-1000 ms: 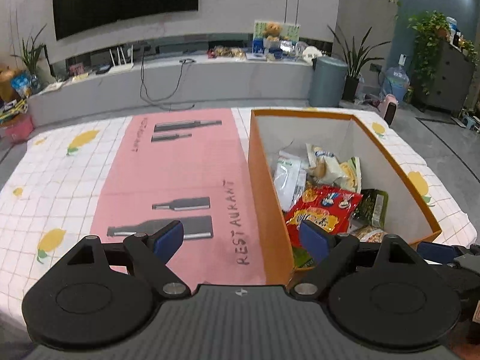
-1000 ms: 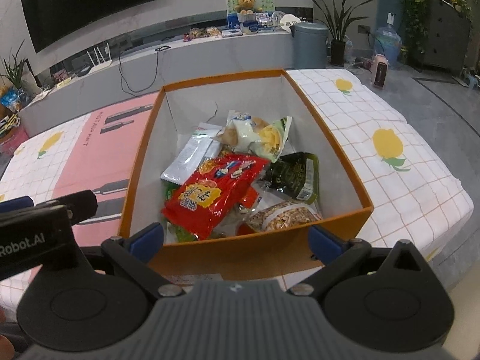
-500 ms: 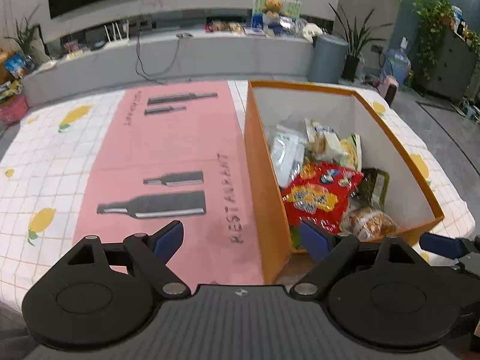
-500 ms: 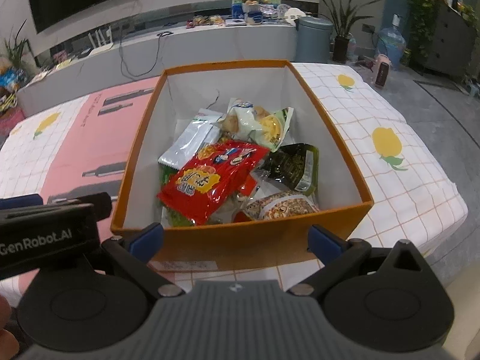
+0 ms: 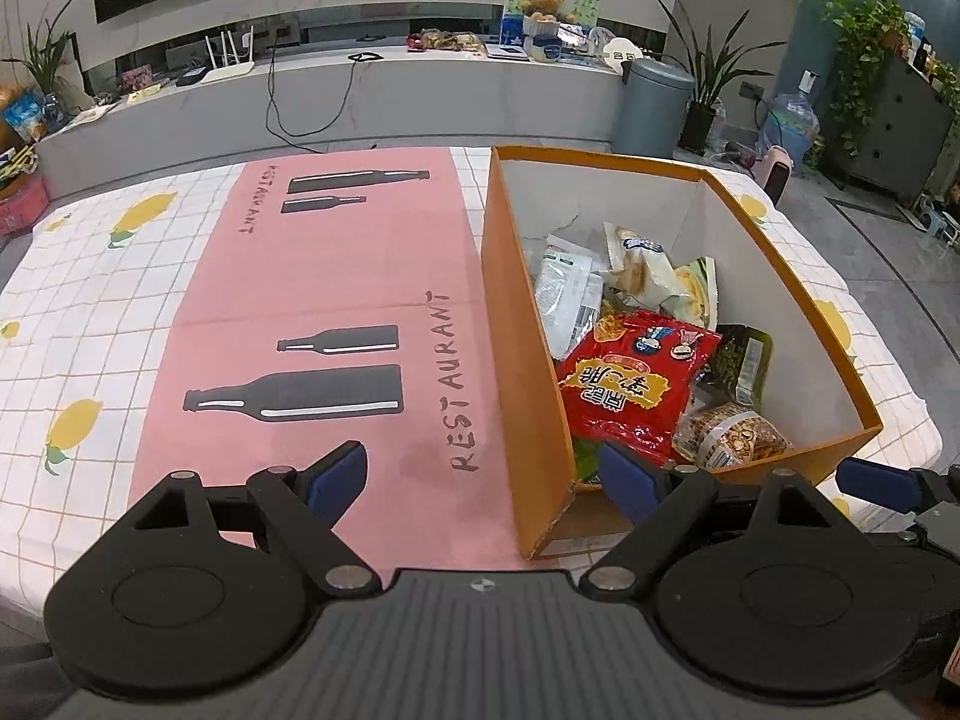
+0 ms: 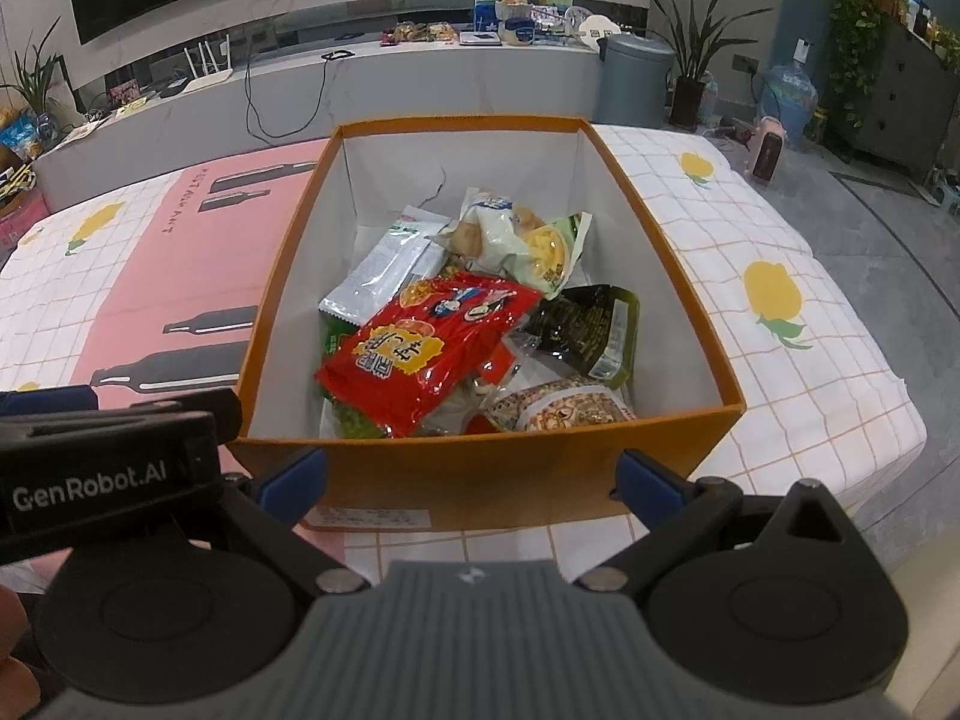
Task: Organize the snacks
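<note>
From the left wrist camera, the left tool (image 5: 483, 480) hangs low over the near edge of a table (image 5: 90, 300) covered in a white checked cloth with lemons, its blue-tipped fingers spread wide and holding nothing. Under and ahead of it lies a pink mat (image 5: 336, 300) printed with bottles, with no snacks on it. To the right stands an orange box (image 5: 522, 360), open at the top, and the snacks are heaped inside: a red bag (image 5: 636, 384) on top, a white packet (image 5: 567, 294) behind it, a dark green packet (image 5: 741, 360) to its right and a clear bag of nuts (image 5: 732, 438) at the near right corner. From the right wrist camera, the right tool (image 6: 471, 480) faces the near wall of the box (image 6: 480, 468), fingers also spread wide and empty, with the left tool (image 6: 108, 462) beside it at the left. The red bag (image 6: 426, 348) lies slanted across the pile. The snacks lying in the box would suit a finished tidy-up, or a jumble waiting to be laid out on the mat. Any reach inside should come straight down, clear of the tall walls. The mat on the left and the bare cloth to the right of the box give open room; the table's near and right edges are close.
</note>
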Available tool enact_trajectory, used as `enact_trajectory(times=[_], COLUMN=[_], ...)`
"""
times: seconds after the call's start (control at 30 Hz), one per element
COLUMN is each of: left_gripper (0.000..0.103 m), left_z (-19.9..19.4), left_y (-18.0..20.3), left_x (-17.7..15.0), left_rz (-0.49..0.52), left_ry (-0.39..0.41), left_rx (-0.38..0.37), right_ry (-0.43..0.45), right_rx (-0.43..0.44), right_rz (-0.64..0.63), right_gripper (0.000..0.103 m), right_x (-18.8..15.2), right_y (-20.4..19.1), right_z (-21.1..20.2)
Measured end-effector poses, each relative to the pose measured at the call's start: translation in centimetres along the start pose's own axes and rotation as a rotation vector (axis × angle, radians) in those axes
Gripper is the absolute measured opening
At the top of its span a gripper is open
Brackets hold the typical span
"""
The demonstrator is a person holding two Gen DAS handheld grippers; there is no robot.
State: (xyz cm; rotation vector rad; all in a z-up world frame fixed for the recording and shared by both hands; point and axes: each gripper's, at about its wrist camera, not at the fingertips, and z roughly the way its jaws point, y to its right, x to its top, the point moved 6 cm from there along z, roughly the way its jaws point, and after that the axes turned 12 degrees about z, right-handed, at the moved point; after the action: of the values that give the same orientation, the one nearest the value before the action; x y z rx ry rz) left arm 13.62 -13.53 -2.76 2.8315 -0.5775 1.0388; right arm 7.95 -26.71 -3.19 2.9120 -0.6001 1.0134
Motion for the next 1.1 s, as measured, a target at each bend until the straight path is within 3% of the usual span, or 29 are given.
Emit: enact_trajectory(times=[1.1], left_gripper=[0.102], left_z=[-0.61], left_y=[-0.12], left_x=[0.42], left_rz=[0.012], left_ry=[0.021], left_rx=[0.001], right_ry=[0.044], right_rx=[-0.024], right_rz=[-0.006], right_gripper=[0.1], right_x=[0.25], right_y=[-0.21], right_z=[-0.94])
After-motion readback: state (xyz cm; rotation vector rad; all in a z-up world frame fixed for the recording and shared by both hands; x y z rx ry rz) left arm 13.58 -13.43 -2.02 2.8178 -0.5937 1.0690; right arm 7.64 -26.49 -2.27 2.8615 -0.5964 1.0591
